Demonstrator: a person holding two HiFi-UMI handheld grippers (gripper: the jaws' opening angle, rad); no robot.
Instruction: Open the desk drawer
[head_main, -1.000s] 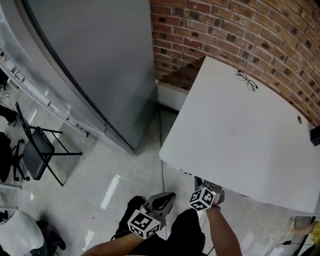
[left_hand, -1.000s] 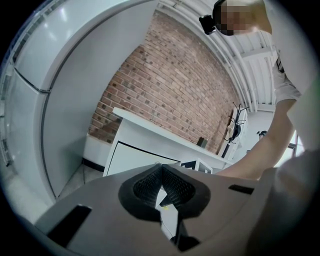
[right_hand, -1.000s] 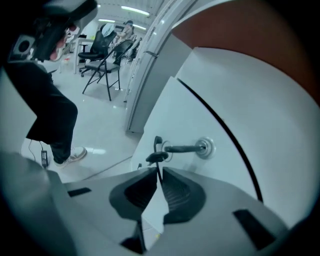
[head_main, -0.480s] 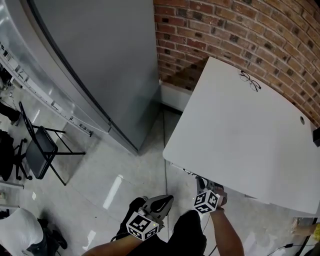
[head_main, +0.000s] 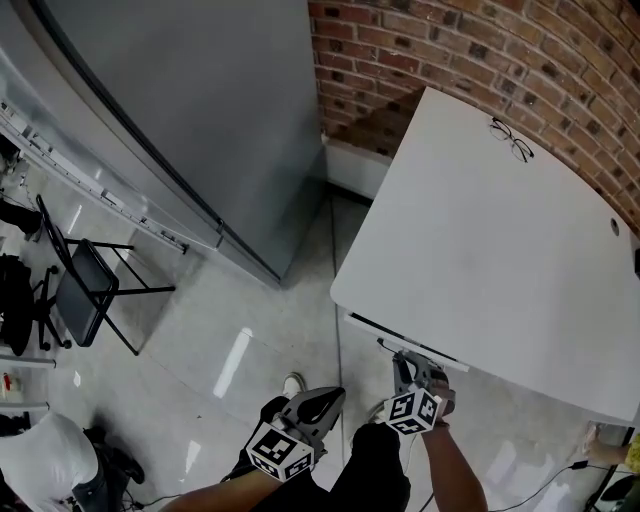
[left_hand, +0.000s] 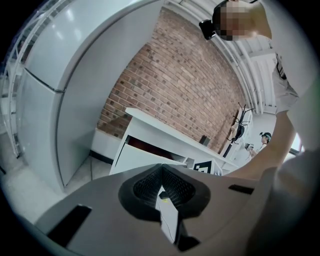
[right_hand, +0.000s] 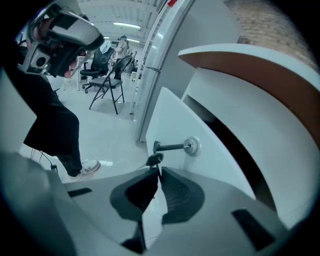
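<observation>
Grey left gripper (head_main: 322, 403) hangs with its jaws together, empty. The right gripper (right_hand: 159, 169), whose jaws have just been closing, pinches the small dark tab (right_hand: 155, 159) dangling from the metal handle (right_hand: 172, 146) on the drawer (right_hand: 170, 115) under the white desk (head_main: 480, 240). The rigid drawer front likely slides stiffly, so the handle's bar seems the surer hold.

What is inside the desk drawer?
Only a dark gap shows behind the drawer front. The white desk top covers the rest, so what is inside the drawer cannot be seen.
</observation>
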